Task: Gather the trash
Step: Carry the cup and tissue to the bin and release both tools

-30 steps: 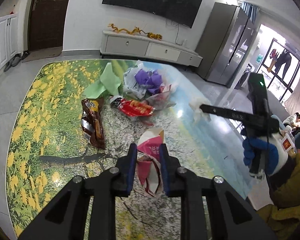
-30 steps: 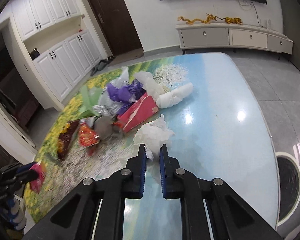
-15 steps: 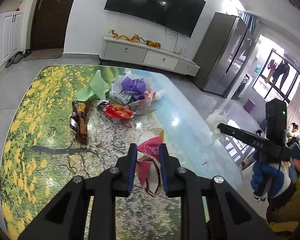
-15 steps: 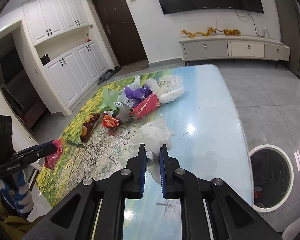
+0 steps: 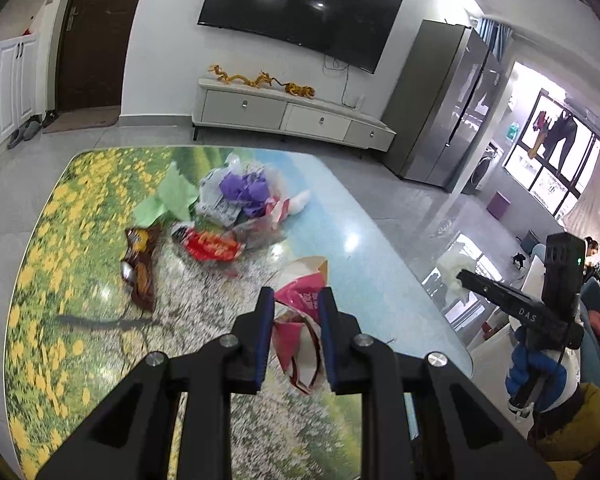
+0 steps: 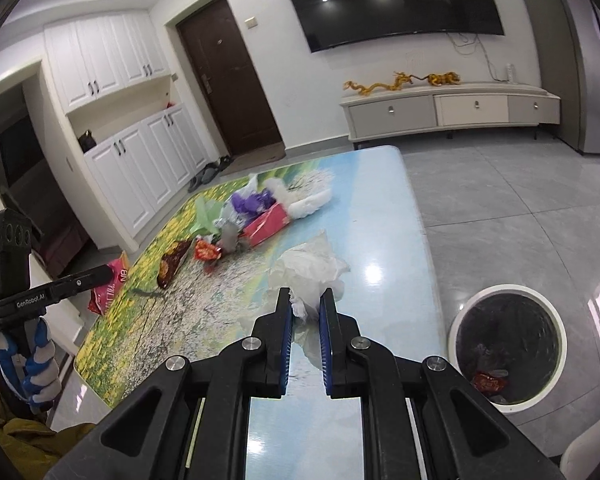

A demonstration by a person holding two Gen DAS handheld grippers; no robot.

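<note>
Left wrist view: table (image 5: 40, 264) with a printed flower-meadow and sky top fills the lower frame, with a grey tiled floor (image 6: 520, 208) around it. Right wrist view: round white trash bin (image 6: 460, 330) with a dark liner stands on the floor just beside the table's right edge, with some wrappers inside. A pile of mixed trash (image 5: 236, 204) lies near the far middle of the table; a brown snack wrapper (image 5: 139, 264) lies apart to its left.

Left gripper (image 5: 296, 304): jaws closed on a pink and white paper bag (image 5: 300, 344), held clear above the tabletop. Right gripper (image 6: 305, 304): jaws nearly closed, clamping a crumpled white plastic bag (image 6: 308, 268), held above the table's near right part, close to the bin.
</note>
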